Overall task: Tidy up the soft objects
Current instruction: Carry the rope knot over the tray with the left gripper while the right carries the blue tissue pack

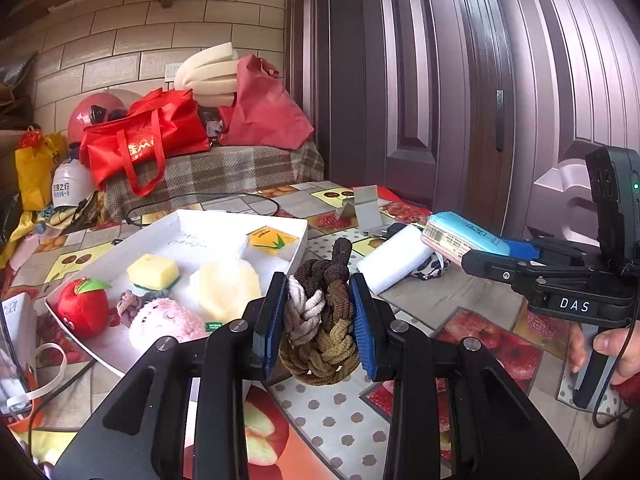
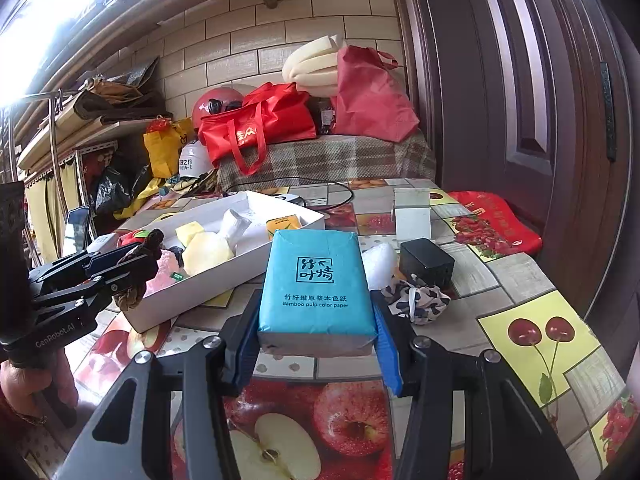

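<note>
White tray (image 1: pixel 120 248) on bench (image 1: pixel 460 296), at 10 o'clock from left tool (image 1: pixel 320 316); holds plush apple (image 1: pixel 82 306), pink plush (image 1: pixel 164 320), yellow sponge (image 1: pixel 152 270), cream foam (image 1: pixel 228 288), yellow packet (image 1: pixel 272 238). Left tool: pads clamped on braided bands (image 1: pixel 320 320) (brown, tan, white), held clear of bench, near tray's right edge. At 2 o'clock on bench: white foam block (image 1: pixel 396 260), patterned scrunchie (image 2: pixel 416 300), black box (image 2: pixel 426 262). Right tool (image 2: pixel 316 344): narrow, gripping blue tissue pack (image 2: pixel 316 280) by its sides, raised above bench, right of tray.
</note>
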Motion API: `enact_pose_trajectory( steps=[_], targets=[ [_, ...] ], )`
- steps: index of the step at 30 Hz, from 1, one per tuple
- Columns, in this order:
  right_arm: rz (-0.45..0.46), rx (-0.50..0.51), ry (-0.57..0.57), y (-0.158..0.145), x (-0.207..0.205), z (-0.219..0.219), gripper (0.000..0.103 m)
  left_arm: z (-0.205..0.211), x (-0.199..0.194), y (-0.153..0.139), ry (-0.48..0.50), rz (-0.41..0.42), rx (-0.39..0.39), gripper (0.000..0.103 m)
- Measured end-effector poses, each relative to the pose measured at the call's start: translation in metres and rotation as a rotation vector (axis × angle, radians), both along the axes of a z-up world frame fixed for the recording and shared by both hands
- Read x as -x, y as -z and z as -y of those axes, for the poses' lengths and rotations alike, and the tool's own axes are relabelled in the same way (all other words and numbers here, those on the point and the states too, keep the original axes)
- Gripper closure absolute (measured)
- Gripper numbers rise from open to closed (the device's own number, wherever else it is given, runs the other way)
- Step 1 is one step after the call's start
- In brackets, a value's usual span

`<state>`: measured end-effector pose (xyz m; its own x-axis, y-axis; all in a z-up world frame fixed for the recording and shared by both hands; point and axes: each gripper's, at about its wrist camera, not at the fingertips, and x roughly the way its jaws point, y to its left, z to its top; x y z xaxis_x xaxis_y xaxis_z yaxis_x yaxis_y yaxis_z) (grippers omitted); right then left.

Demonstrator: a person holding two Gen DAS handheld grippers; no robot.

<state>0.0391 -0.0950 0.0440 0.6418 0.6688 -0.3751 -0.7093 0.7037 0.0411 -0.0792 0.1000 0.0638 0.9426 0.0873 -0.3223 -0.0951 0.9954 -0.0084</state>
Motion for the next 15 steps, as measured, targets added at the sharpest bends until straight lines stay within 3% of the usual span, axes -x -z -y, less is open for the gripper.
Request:
enact_pose_trajectory(
  steps=[7,15],
  targets=[
    [0.009,-0.001,0.000,0.000,0.002,-0.003,0.053,-0.004,0.003,0.000,-0.037,0.020,0.003,0.072],
    [0.043,0.030,-0.037,0.000,0.008,-0.036,0.053,-0.026,0.003,0.000,-0.110,0.029,0.012,0.072]
  ],
)
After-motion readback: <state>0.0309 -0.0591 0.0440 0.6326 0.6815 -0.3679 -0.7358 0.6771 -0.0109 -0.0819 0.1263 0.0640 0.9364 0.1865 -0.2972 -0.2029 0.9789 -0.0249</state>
